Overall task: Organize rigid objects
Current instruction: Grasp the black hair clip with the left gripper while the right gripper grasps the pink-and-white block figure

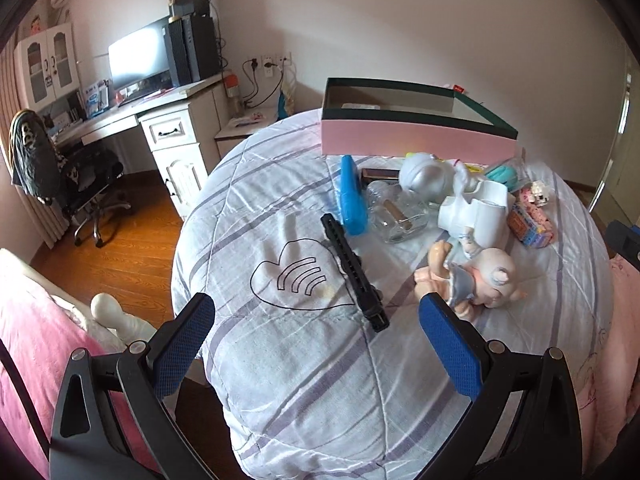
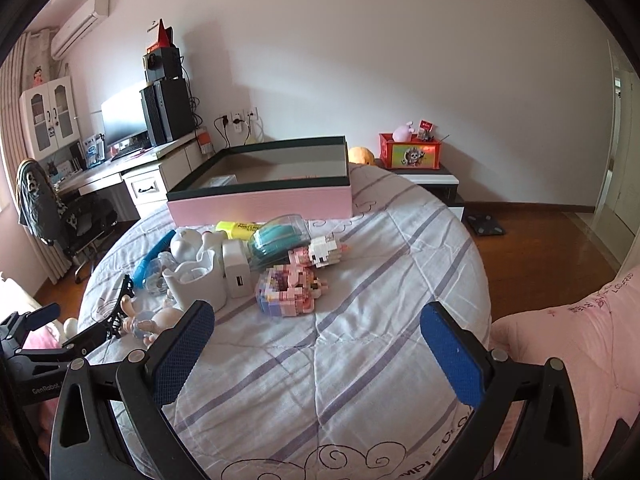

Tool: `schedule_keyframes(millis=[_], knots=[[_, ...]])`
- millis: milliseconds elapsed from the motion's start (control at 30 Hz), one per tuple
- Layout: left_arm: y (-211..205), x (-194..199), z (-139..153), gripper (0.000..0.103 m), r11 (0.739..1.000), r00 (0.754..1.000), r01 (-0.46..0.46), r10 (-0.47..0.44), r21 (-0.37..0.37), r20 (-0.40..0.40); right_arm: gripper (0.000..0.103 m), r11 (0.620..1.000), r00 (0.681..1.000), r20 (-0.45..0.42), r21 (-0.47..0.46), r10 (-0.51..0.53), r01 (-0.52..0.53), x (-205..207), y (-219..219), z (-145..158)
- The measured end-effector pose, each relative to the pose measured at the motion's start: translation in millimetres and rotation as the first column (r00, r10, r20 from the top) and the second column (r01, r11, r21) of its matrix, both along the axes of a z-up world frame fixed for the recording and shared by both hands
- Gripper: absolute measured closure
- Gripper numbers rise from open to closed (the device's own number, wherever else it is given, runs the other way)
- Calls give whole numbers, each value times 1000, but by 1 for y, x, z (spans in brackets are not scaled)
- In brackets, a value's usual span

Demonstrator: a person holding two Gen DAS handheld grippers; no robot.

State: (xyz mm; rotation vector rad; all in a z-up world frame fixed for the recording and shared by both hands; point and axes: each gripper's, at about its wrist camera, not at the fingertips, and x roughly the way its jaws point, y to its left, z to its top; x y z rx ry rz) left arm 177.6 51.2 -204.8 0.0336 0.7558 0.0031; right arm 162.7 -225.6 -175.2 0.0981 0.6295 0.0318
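A pile of rigid things lies on the striped quilt. In the left wrist view, a black comb-like clip lies just ahead of my open left gripper, and a doll rests by its right finger. Behind them are a blue case, a glass bottle, a white holder and a silver figure. An open pink box stands behind them. My right gripper is open and holds nothing. It is short of a pixel-block toy, a white charger and the pink box.
A pink duvet lies to the right, pink bedding to the left. A desk with monitor and a swivel chair stand at the far left. A nightstand holds a red box; a scale lies on the wooden floor.
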Motion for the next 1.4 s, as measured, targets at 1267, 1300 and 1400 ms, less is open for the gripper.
schedule_keyframes(millis=[1267,1300,1400], knots=[[8,35,-9,88,978,989,149,-149,-143,15,35,998,971,-234,-26,54,-61,101,18,-53],[8,34,-8,88,976,988,154,-154,-151,16,35,998,972,-228,-19,56,-62,97,17,-52],[8,26,-2,88,975,987,163,-160,-152,35,35,998,976,-208,3,67,-68,85,15,-46]])
